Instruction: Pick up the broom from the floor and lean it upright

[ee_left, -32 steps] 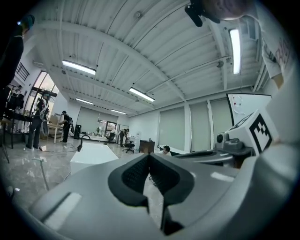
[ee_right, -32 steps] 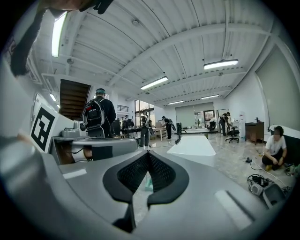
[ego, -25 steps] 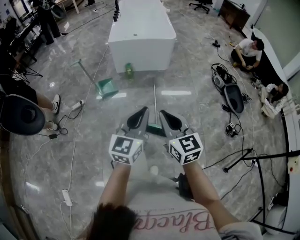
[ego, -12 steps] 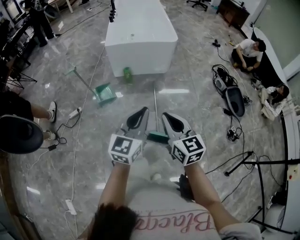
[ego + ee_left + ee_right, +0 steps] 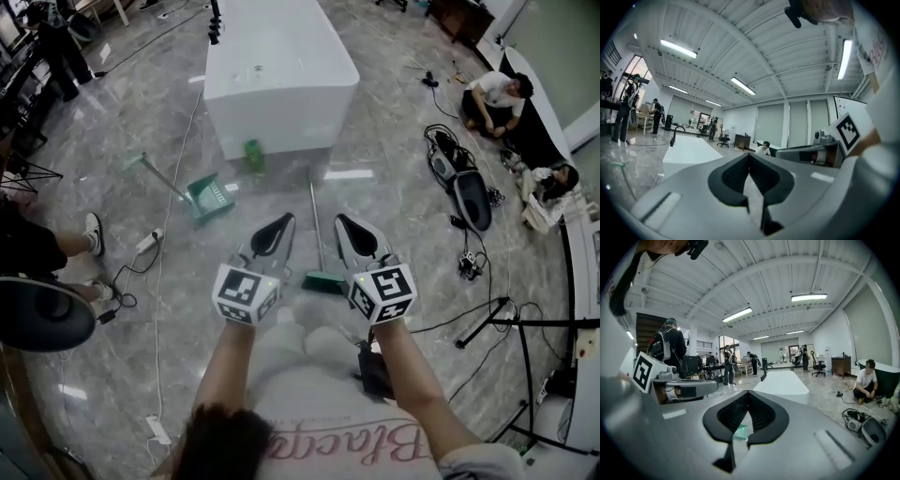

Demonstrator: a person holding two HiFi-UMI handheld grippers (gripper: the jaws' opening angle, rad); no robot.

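The broom (image 5: 312, 225) lies flat on the grey marble floor. Its thin handle points toward the white block, and its green head (image 5: 323, 279) is nearest me. In the head view both grippers are held level above the floor, one on each side of the handle. My left gripper (image 5: 284, 219) is to the handle's left, shut and empty; its tips also meet in the left gripper view (image 5: 749, 154). To the handle's right is my right gripper (image 5: 343, 221), shut and empty as well, with its pads together (image 5: 748, 393). Neither one touches the broom.
A big white block (image 5: 278, 80) stands ahead with a green bottle (image 5: 253, 154) at its foot. A green dustpan (image 5: 210, 197) lies to the left. Cables and a power strip (image 5: 147, 242) trail at left. At right are bags (image 5: 468, 195), a stand (image 5: 497, 323) and seated people (image 5: 492, 98).
Both grippers have moved forward over the floor toward the white block. The broom head now sits lower in the head view, between the two marker cubes. The jaws stayed shut.
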